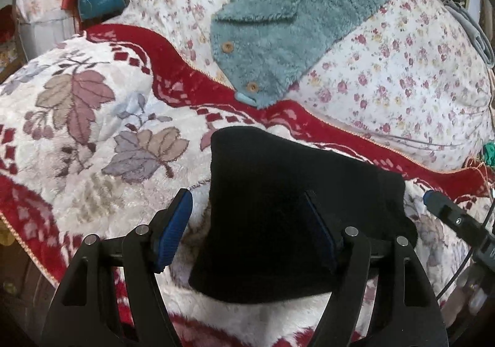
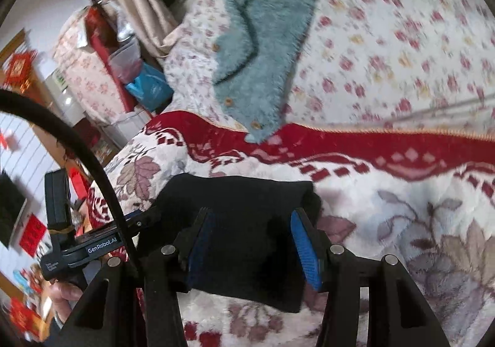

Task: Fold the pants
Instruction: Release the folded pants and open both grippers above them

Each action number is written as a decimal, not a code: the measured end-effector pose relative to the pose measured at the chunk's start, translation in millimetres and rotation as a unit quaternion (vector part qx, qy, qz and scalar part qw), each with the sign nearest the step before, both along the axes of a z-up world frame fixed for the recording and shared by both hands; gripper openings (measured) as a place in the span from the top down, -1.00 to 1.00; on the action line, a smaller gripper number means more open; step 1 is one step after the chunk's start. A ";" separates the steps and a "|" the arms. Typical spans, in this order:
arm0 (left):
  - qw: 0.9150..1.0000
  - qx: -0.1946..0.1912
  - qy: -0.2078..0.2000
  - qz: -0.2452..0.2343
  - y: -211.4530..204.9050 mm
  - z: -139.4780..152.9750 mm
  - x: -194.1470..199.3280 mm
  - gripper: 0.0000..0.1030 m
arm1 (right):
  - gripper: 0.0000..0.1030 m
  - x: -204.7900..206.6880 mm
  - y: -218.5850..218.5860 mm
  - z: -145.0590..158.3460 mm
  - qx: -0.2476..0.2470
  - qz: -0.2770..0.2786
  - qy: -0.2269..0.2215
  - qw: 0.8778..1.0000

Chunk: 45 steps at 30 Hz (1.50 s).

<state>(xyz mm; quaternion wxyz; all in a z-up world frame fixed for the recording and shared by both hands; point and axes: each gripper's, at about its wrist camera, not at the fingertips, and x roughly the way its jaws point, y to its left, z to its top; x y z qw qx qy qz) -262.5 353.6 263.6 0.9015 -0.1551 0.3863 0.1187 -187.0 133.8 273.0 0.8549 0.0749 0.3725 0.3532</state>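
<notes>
The leaf-patterned red and cream blanket (image 1: 92,118) spreads beneath both claws, the teal fleece garment (image 1: 278,28) well beyond them. Folded black pants (image 1: 278,207) lie flat just ahead. Left claw (image 1: 247,223) gapes wide, empty; right claw (image 2: 250,238) stands parted over the fold, gripping nothing.

The pants (image 1: 278,217) are a matt black cloth, dense and lightless. Beneath them the blanket (image 1: 92,130) is a thick plush with a soft, fuzzy nap, woven in red and cream leaf patterns. The quilt (image 1: 386,68) is thin printed cotton, smooth and flat. The teal jacket (image 1: 278,28) is shaggy fleece with wooden-looking buttons. The left tool (image 1: 247,229) is matt black plastic with ribbed blue rubbery pads and shiny metal pins.
</notes>
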 end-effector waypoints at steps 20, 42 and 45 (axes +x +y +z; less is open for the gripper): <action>0.997 0.065 -0.022 0.037 -35.3 24.0 -42.5 -0.42 | -0.01 -40.9 23.1 0.3 -0.022 0.028 -0.018 0.999; 0.997 0.061 -0.020 0.049 -31.9 24.6 -41.6 -0.42 | -0.02 -35.8 36.6 -0.6 -0.030 0.041 -0.013 0.999; 0.997 0.060 -0.018 0.048 -31.8 22.7 -39.5 -0.42 | -0.02 -34.2 37.1 -1.5 -0.029 0.039 -0.011 0.999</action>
